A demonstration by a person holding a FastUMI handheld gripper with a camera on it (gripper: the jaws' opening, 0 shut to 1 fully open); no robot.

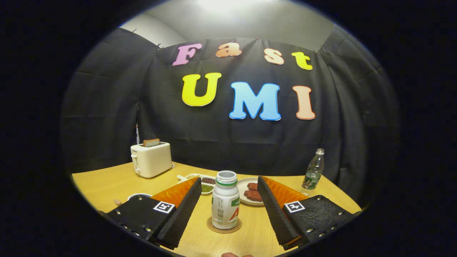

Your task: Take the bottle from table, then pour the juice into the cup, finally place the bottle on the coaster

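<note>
1 bottle (225, 203) upright on 1 coaster (224, 227), between open tool (228, 189) fingers.

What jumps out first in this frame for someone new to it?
The white bottle, cap off, stands upright on a round coaster between the fingers of the open gripper, neither finger touching it. Beyond it on the wooden table sit a plate of red pieces and a small dish of beans. Further back, a cream toaster with a slice sticking up stands to one side and a clear water bottle to the other.
</note>
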